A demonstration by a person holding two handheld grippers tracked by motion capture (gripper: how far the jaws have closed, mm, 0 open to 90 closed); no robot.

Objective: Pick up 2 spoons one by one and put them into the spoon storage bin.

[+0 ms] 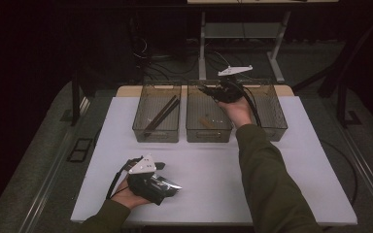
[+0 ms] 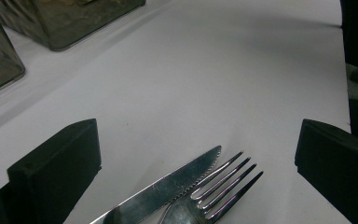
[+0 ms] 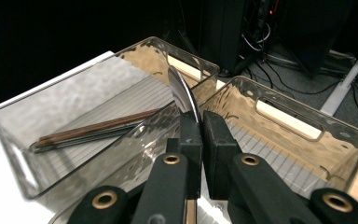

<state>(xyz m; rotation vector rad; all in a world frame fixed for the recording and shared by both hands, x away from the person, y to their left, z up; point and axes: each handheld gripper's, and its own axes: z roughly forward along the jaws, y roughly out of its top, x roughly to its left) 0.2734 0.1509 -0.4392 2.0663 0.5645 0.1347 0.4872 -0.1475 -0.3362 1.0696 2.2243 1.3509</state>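
Overhead, right tongs (image 3: 200, 123) pinch a spoon (image 3: 182, 91); left tongs (image 2: 198, 175) spread around knife (image 2: 168, 186) and fork (image 2: 219, 186).

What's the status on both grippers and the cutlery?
Right gripper shut on a spoon, above the middle bin. Left gripper open, knife and fork on the table between its jaws. Chopsticks in the left bin. Nothing blocking.

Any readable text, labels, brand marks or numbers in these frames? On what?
None readable.
Knife and fork on the table: blade and tines show no stamp.
Three clear bins: no labels.
Spoon in the right gripper: no mark visible.
Left gripper jaws: plain black.
Background gear shows small lights, too dark and small to read.
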